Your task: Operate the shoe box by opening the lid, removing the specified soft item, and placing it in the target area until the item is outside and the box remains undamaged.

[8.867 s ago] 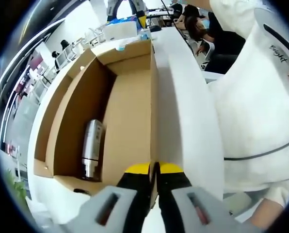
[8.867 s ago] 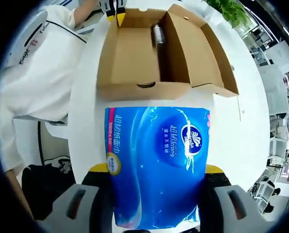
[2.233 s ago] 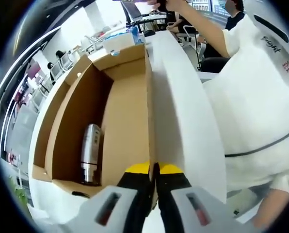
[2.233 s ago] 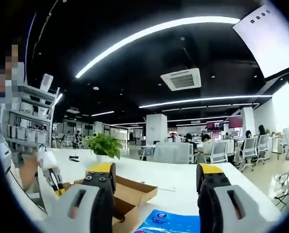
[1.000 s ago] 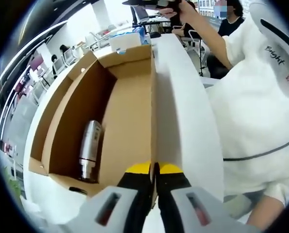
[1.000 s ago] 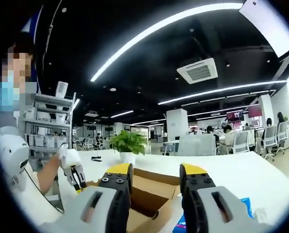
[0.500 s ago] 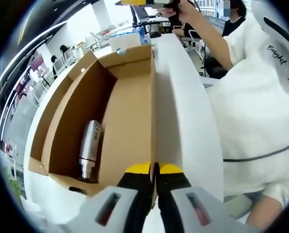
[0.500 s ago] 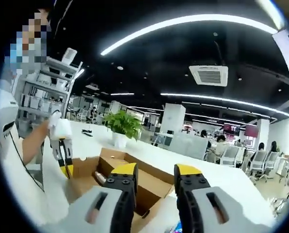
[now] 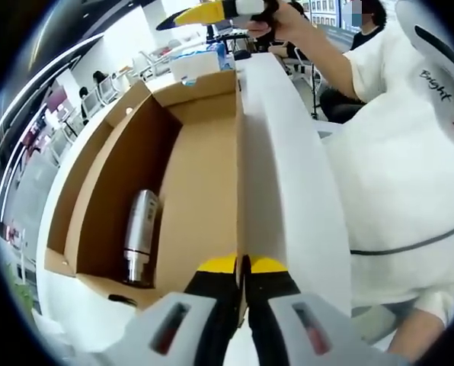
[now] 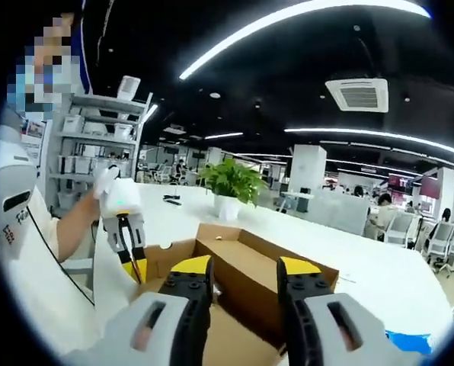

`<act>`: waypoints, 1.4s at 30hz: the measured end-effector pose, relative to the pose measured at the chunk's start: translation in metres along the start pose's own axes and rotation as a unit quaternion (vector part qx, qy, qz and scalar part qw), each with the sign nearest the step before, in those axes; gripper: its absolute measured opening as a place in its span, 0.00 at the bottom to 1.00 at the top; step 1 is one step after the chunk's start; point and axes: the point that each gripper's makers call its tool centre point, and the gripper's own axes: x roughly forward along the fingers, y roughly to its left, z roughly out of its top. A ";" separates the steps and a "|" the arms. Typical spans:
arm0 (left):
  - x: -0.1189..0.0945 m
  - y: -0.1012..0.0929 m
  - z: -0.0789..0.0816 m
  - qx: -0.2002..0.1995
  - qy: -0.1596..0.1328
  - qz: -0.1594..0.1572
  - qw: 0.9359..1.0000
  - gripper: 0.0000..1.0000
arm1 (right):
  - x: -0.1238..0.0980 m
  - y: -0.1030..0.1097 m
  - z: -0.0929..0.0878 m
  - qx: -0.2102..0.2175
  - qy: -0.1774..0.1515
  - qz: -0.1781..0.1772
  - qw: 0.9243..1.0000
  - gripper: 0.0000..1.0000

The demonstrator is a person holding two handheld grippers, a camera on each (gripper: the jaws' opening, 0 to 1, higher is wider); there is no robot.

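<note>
Left gripper view: your left gripper (image 9: 241, 264) is pinching the near edge of the shoe box (image 9: 204, 183), jaws closed tight on the cardboard wall with no gap between the yellow tips. You're holding the lid (image 9: 292, 175) open; it's standing as a white panel just right of the box interior. A metal bottle (image 9: 140, 235) is lying on its side on the box floor, against the left wall. Your right gripper (image 9: 204, 11) is hovering high at the far end of the box, yellow tip pointing left; from here I cannot tell how far it's open.

Right gripper view: your right gripper (image 10: 244, 272) is empty, jaws sitting partly open with a clear gap between them, above the open box (image 10: 250, 278). The blue tissue pack (image 10: 410, 341) is lying outside the box on the white table (image 10: 379, 282), at the lower right, well apart from the gripper. Your left gripper (image 10: 132, 248) is showing at the left, clamped on the box's far edge. A potted plant (image 10: 231, 187) is standing on the table behind the box.
</note>
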 end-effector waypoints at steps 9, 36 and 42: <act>0.000 0.001 -0.001 -0.003 0.000 -0.002 1.000 0.02 | 0.016 0.009 -0.007 -0.070 0.060 0.002 0.996 0.36; 0.000 0.003 -0.001 -0.003 -0.002 -0.002 1.000 0.02 | 0.074 0.046 -0.041 -0.142 0.148 0.108 0.973 0.34; 0.001 0.003 -0.001 -0.002 -0.003 -0.001 1.000 0.02 | 0.085 0.051 -0.050 -0.157 0.165 0.114 0.967 0.33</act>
